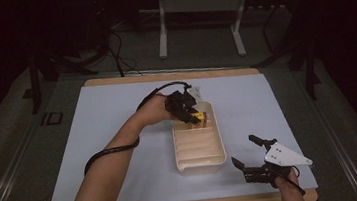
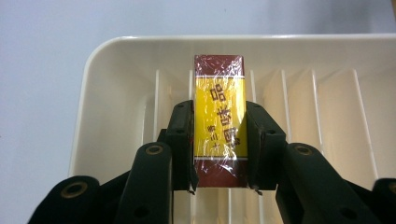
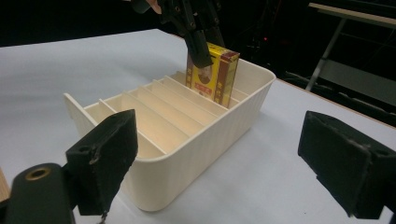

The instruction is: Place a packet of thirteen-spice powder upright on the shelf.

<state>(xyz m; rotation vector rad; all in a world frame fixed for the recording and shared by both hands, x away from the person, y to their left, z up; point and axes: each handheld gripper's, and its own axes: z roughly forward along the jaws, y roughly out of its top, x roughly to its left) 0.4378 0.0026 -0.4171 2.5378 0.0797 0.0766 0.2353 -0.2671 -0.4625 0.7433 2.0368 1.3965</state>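
Left tongs (image 2: 219, 144) clamp a yellow-and-maroon packet (image 2: 219, 116) upright in the far slot of the cream divided tray (image 1: 201, 166); right tongs (image 1: 253, 153) gape wide at its four o'clock on the bench (image 1: 107, 113).

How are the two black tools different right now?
The left tool is shut on a yellow and red box; the right tool is open and holds nothing. The left tool reaches into the far end of the cream bin; the right tool sits beside the bin's near corner, over the white sheet. Both are black with two jaws, and a hand holds each.
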